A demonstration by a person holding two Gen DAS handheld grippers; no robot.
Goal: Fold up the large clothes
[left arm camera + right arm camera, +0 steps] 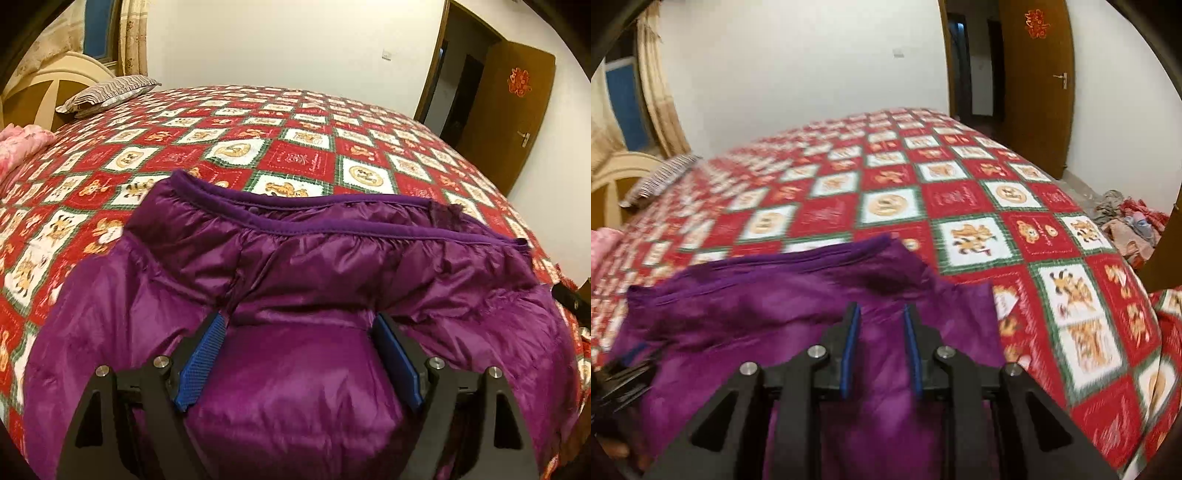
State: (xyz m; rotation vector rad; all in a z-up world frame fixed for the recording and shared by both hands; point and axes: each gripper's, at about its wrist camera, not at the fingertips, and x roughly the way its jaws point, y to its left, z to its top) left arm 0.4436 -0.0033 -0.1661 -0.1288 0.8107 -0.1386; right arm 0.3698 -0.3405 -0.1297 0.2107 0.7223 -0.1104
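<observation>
A purple padded jacket (pixel 295 295) lies on the bed (pixel 303 147), on the near part of its red patchwork bedspread, collar edge toward the far wall, well short of the striped pillow (pixel 107 94) at the headboard. The left tongs (pixel 299 328) stand wide over the jacket's shiny back panel just below the collar, pads apart with only loose fabric between them and no grip. The right tongs (pixel 881 314) stand narrow over the jacket's right-hand part; their view is smeared, and whether the pads pinch a thin layer or merely hover above it cannot be told. The likely trouble is slip: the shell looks slick and puffy, so a shallow bite could catch only the outer layer and let the filling and lining slide, leaving a lopsided fold. With one pair wide and free, a pull from the other could drag the whole jacket across the bedspread instead of folding it, or bunch the collar under itself.
</observation>
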